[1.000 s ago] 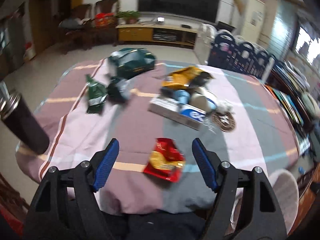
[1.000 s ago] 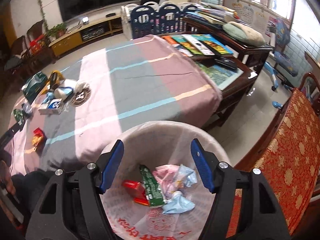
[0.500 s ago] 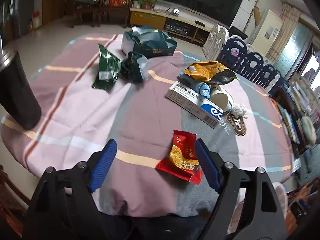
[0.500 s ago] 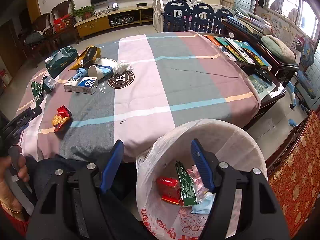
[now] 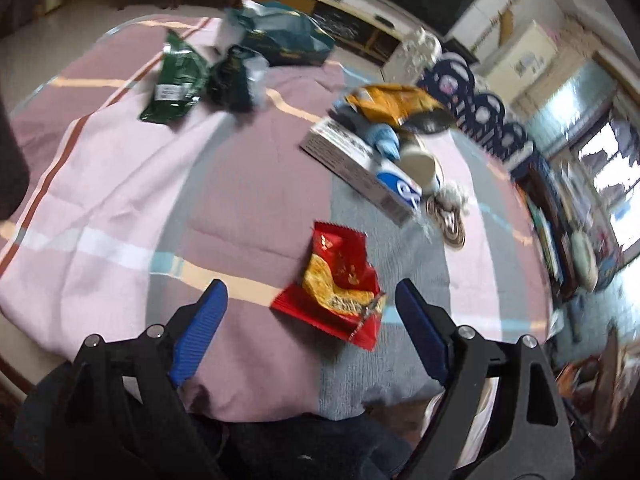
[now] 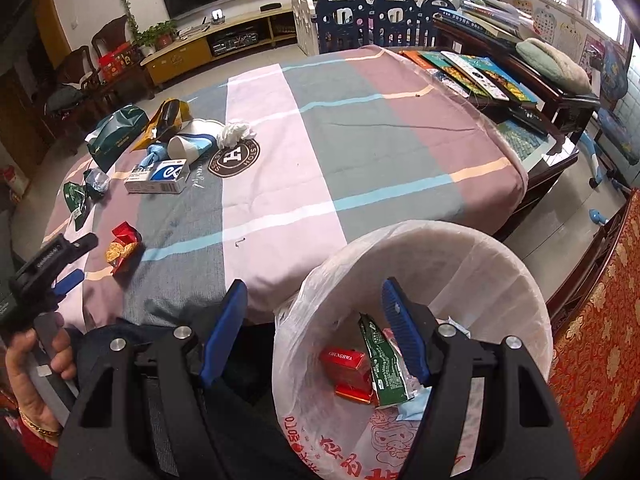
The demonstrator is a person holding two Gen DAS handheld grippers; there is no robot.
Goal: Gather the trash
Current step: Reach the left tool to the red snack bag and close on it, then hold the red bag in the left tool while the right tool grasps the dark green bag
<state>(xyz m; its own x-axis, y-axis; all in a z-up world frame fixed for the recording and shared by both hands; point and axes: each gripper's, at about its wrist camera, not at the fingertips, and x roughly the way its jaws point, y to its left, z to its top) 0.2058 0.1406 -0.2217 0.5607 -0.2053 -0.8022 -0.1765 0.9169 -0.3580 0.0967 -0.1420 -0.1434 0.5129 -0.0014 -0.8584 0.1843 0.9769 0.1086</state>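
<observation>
A red snack wrapper (image 5: 336,284) lies on the striped tablecloth near the table's front edge; it also shows in the right wrist view (image 6: 122,246). My left gripper (image 5: 310,300) is open and empty, just short of the wrapper, its fingers to either side. My right gripper (image 6: 314,308) is open and empty, above the near rim of the white-lined trash bin (image 6: 516,276), which holds a red box (image 6: 348,368) and a green wrapper (image 6: 382,364). More trash lies farther back: a white-blue box (image 5: 360,166), a yellow bag (image 5: 394,102), green wrappers (image 5: 176,78).
A paper cup (image 6: 190,146), a white tissue (image 6: 236,132) and a dark green bag (image 6: 116,136) lie at the table's left. Books cover a side table (image 6: 492,80) at right. A red patterned chair (image 6: 600,344) stands beside the bin.
My left gripper has moved closer to the red wrapper, which now sits larger between the fingers. My right gripper has swung left, from over the bin toward the table.
</observation>
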